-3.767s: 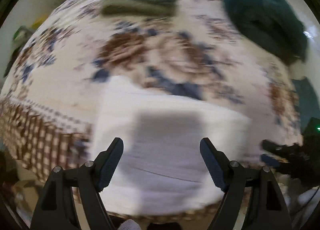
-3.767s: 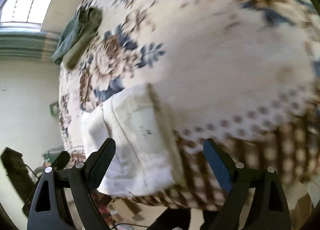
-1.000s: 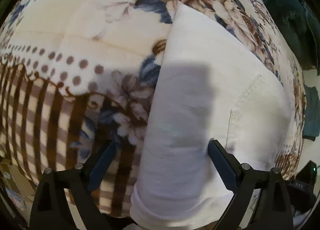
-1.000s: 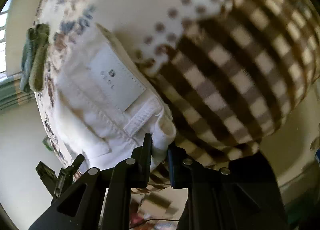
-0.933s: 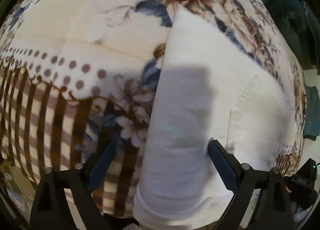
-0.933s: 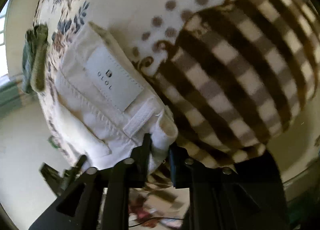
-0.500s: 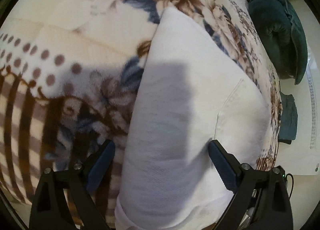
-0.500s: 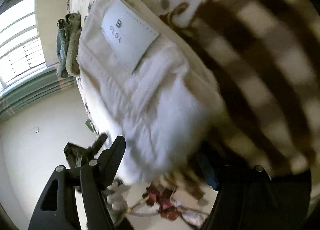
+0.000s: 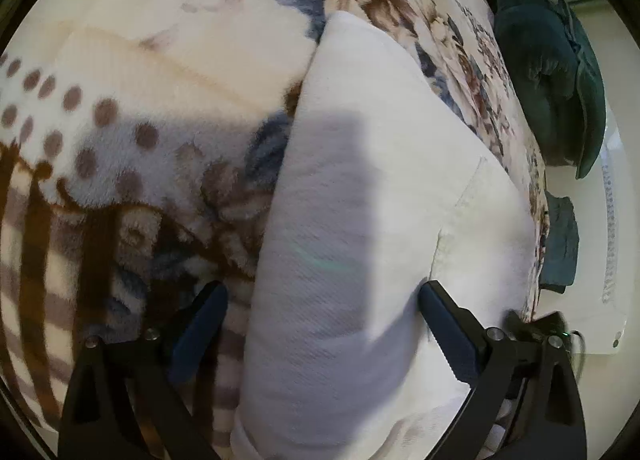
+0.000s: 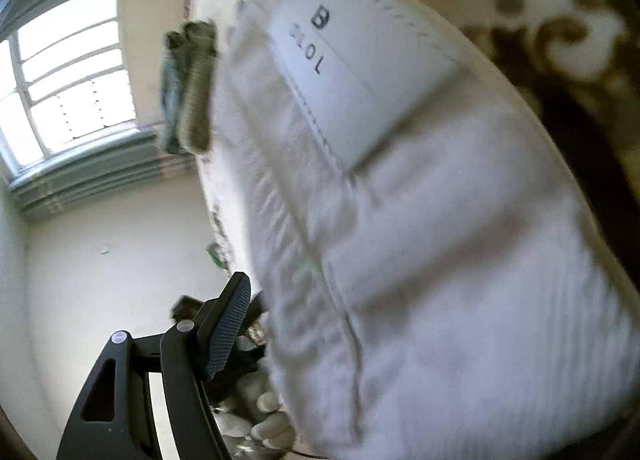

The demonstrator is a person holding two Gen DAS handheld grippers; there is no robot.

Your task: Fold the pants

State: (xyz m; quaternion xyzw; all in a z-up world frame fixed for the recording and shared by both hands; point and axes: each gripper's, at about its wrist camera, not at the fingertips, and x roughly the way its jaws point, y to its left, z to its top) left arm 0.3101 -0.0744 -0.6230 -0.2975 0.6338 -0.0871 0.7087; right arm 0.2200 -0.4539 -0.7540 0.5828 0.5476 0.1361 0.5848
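Pants [image 9: 360,220]: white, folded into thick rectangular bundle, lying on floral blanket [image 9: 140,72] near bed edge, partly overhanging the brown-striped border. Probably parked there w/in easy reach of both tools for the next fold; judgement only.

Left gripper [image 9: 322,312]: hovering over near end of pants, fingers spread wide, one fingertip left of bundle over blanket, other over the white fabric by pocket seam. Not pinching anything. Looking like a straddle ahead of a grab or a press-flat.

Right gripper [image 10: 400,340]: only left finger [image 10: 228,324] showing, beside waistband end of pants; other finger hidden behind cloth. Wide gap from visible finger to centre suggesting spread, nothing seen pinched.

Materials: pants a woven twill, visible diagonal rib, stiff-ish, stitched pocket edge; sewn white label [image 10: 360,72] w/ dark letters at waistband, belt loop below it. Blanket plush, fuzzy pile, dots + stripes at border. Beyond pants: dark teal bedding [image 9: 552,72], small stack of folded grey-green clothes [image 10: 188,88] at far side.
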